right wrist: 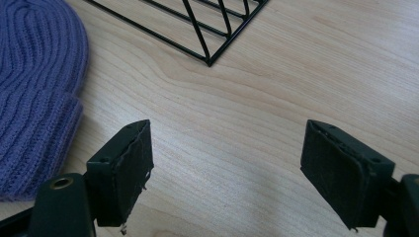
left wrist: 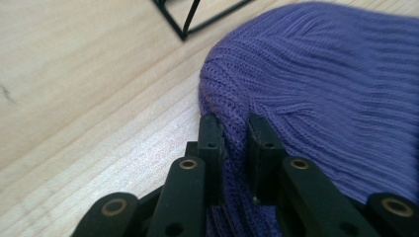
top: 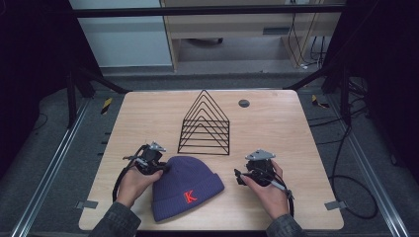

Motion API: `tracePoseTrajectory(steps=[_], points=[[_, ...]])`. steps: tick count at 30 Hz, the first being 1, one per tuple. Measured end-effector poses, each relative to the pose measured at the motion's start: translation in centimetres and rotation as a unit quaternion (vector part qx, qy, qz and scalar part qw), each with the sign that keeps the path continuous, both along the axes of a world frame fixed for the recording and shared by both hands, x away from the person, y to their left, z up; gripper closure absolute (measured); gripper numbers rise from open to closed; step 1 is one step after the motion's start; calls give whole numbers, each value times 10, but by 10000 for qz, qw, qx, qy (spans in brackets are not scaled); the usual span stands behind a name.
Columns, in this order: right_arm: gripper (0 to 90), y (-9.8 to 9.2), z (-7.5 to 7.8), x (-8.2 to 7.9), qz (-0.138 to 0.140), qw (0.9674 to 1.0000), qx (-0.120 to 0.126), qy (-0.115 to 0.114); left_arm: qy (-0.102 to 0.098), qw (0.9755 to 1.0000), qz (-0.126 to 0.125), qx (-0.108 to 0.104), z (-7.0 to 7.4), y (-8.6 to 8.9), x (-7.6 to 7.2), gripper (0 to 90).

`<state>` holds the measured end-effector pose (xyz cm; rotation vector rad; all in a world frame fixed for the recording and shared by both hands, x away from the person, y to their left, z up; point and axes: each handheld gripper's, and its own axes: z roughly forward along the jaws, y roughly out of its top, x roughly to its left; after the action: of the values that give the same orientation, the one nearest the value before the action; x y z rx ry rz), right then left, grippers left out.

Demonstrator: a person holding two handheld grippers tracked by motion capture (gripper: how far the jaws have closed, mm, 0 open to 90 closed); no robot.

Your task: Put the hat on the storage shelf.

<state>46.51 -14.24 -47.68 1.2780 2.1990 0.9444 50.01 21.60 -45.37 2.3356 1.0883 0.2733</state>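
From the high view, a purple ribbed knit beanie with a red letter K on its cuff (top: pixel 185 187) lies flat on the light wooden desk (top: pixel 276 123), near the person's edge and between the two hands, with a black wire rack of nested triangular frames (top: pixel 204 126) standing just behind it. The left hand-held gripper (top: pixel 159 168) sits at the beanie's upper left edge, touching the crown, while the right hand-held gripper (top: pixel 242 177) rests on the desk to the right of the beanie, apart from it. In the left gripper view, the two black jaws are pinched narrowly together on a fold of the purple knit (left wrist: pixel 237 143) at the rounded crown of the beanie, so the step in hand looks to be the first grasp of the hat. In the right gripper view, the jaws stand wide with only bare wood between them; the beanie's cuff (right wrist: pixel 34 123) lies off to the side and a corner of the wire rack (right wrist: pixel 207 59) lies ahead. The next move probably calls for the right hand-held gripper to reach across and close on the cuff edge, so both hands can lift the limp knit evenly without it sagging, likely toward the rack.
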Motion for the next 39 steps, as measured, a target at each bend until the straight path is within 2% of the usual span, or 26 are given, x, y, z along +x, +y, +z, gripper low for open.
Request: tracePoseTrajectory(steps=[4, 8, 11, 15, 18, 19, 23, 26, 32, 34, 39], points=[[201, 0, 0, 0, -2, 10000, -1, -6, -294, 9995, -122, -75, 18, -1, -10, 784], [202, 0, 1, 0, 1, 10000, -12, -45, -674, 9974, -246, -100, 36, -7, -23, 785], [213, 0, 2, -1, 41, 9999, 5, -103, -976, 9944, -406, -50, 53, -12, -33, 788], [231, 0, 4, -3, 99, 9998, 51, -188, -1249, 9905, -569, -44, 70, -16, -42, 793], [239, 0, 6, -4, 144, 9995, 114, -243, -1341, 9886, -683, -38, 78, -17, -47, 797], [241, 1, 7, -5, 159, 9994, 155, -257, -1408, 9870, -771, -32, 85, -18, -51, 797], [245, 3, 10, -8, 263, 9987, 280, -341, -1571, 9832, -926, -17, 99, -19, -59, 800], [248, 6, 13, -11, 357, 9978, 363, -428, -1760, 9789, -1035, -53, 114, -18, -66, 801], [212, 18, 22, -17, 720, 9946, 466, -587, -2059, 9712, -1199, 69, 141, -12, -71, 801], [193, 24, 26, -19, 899, 9931, 404, -633, -2145, 9691, -1214, 75, 148, -9, -71, 802], [185, 41, 41, -21, 1223, 9889, 428, -721, -2271, 9668, -1169, -11, 169, 2, -67, 802]])
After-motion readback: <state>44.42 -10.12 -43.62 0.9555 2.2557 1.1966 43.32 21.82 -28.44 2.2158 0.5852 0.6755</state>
